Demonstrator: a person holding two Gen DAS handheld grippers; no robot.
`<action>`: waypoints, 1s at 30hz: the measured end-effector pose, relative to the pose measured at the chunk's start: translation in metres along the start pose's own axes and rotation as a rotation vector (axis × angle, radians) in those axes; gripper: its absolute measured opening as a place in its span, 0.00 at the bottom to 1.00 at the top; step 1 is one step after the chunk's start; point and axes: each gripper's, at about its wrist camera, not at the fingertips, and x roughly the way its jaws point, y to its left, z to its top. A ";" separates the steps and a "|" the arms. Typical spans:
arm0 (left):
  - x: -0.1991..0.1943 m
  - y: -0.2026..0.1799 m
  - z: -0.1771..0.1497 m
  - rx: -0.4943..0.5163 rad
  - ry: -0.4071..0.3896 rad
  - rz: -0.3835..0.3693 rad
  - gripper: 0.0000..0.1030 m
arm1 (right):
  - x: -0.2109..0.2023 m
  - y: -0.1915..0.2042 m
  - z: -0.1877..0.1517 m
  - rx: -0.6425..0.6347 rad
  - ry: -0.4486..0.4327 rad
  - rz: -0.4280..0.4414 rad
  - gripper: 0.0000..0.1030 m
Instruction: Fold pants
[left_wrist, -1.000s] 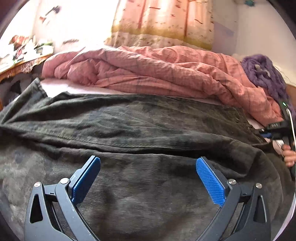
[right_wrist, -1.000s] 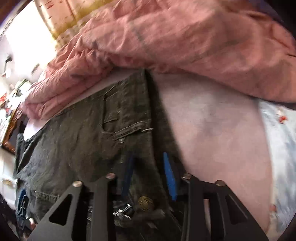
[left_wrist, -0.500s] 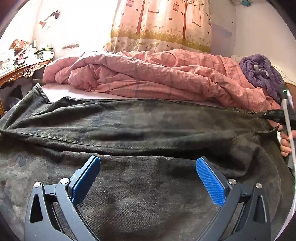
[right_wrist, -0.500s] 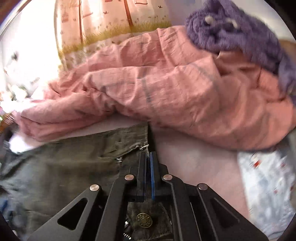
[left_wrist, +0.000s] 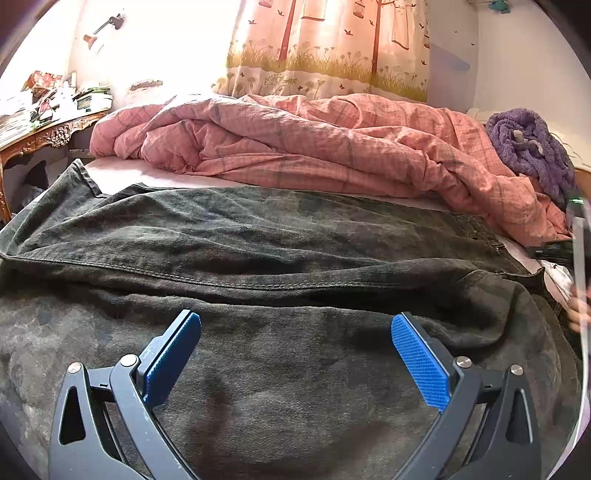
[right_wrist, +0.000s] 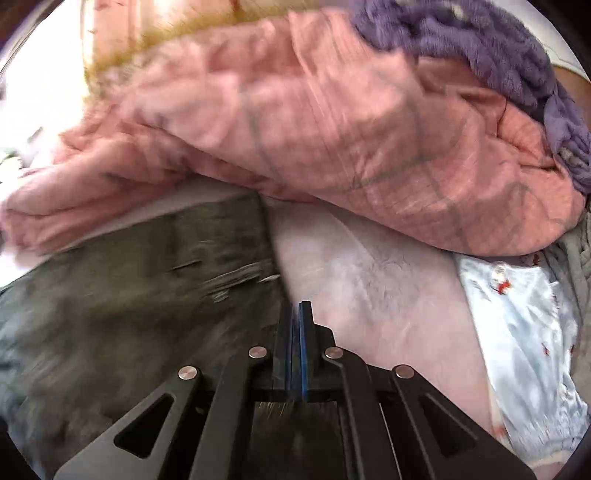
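Dark grey-green denim pants lie spread across the bed, legs to the left, waist to the right. My left gripper is wide open just above the near leg, with nothing between its blue pads. My right gripper has its blue pads pressed together at the waist edge of the pants; dark fabric with a brass glint sits under its frame. The right wrist view is motion-blurred. The right gripper shows at the far right of the left wrist view.
A crumpled pink quilt lies along the back of the bed. A purple fleece sits at the right. A white floral cloth lies right of the waist on the pink sheet. A cluttered wooden desk stands left.
My right gripper closed on the waistband over the last second and is moving with it. The left gripper stayed open and tilted up slightly, showing more of the curtain.
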 end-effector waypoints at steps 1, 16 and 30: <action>-0.003 0.002 0.000 -0.011 -0.003 0.008 1.00 | -0.021 -0.001 -0.009 -0.004 -0.032 0.024 0.04; -0.111 0.040 -0.075 -0.115 0.059 0.016 0.67 | -0.158 -0.116 -0.167 0.312 -0.157 0.125 0.64; -0.131 0.075 -0.103 -0.379 0.163 0.078 0.72 | -0.111 -0.090 -0.181 0.327 -0.016 0.170 0.49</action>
